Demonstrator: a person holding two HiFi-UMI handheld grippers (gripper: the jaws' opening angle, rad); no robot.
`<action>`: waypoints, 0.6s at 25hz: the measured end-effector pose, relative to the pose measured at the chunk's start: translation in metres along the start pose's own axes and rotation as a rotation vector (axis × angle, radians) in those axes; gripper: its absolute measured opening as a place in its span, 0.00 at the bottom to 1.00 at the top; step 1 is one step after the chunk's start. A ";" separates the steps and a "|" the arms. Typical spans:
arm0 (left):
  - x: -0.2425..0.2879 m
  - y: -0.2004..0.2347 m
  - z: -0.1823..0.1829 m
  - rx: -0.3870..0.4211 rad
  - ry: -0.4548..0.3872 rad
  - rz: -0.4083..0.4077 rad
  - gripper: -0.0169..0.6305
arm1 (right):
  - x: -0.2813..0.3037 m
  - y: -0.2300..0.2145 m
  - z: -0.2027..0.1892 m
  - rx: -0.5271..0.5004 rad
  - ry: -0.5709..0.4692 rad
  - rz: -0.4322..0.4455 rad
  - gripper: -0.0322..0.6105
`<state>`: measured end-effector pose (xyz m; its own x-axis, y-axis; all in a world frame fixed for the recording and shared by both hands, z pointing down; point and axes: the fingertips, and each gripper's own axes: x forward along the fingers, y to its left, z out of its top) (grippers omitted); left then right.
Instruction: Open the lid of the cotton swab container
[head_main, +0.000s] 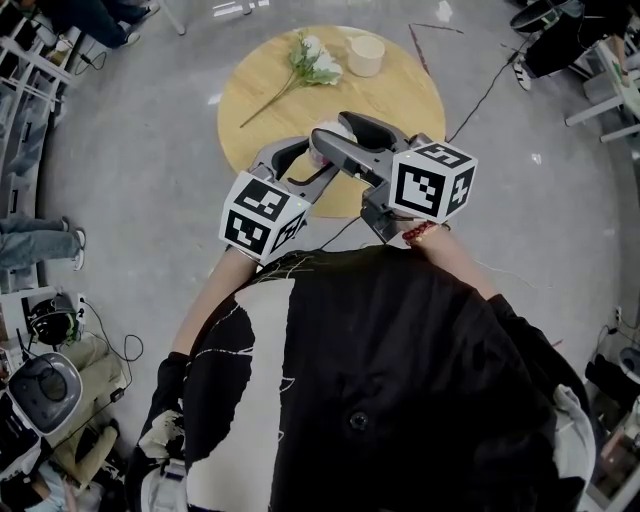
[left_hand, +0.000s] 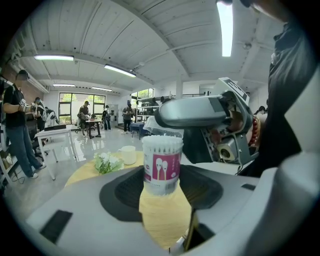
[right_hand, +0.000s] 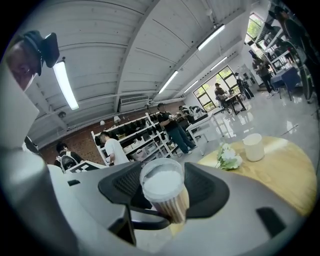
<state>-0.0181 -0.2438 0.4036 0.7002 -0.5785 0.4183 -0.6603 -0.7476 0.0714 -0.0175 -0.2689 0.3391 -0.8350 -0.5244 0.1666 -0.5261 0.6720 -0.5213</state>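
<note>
A clear cotton swab container (left_hand: 161, 167) with a pink label stands upright between my left gripper's (left_hand: 161, 182) pads, which press on its sides. It hangs above the round wooden table (head_main: 400, 90). From the right, my right gripper (right_hand: 162, 189) reaches over and is shut on the clear lid (right_hand: 161, 181) at the container's top; white swab heads show through it. Whether the lid has parted from the body I cannot tell. In the head view the two grippers meet at the container (head_main: 323, 140) over the table's near edge.
A sprig of white flowers (head_main: 315, 62) and a cream cup (head_main: 365, 55) lie at the table's far side. Grey floor surrounds the table, with cables, chairs and shelving at the edges. Several people stand at desks in the room beyond.
</note>
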 end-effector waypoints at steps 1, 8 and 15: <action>0.000 0.000 0.000 0.002 -0.001 0.001 0.39 | 0.000 0.000 0.000 -0.005 -0.001 -0.002 0.48; 0.000 -0.001 -0.002 0.004 0.002 0.006 0.39 | -0.004 -0.001 0.003 -0.023 -0.013 -0.017 0.49; -0.002 0.001 -0.001 0.006 0.000 0.007 0.39 | -0.006 -0.001 0.007 -0.033 -0.023 -0.025 0.49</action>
<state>-0.0200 -0.2434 0.4036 0.6955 -0.5841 0.4186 -0.6637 -0.7453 0.0628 -0.0110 -0.2703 0.3327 -0.8179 -0.5530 0.1592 -0.5518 0.6752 -0.4894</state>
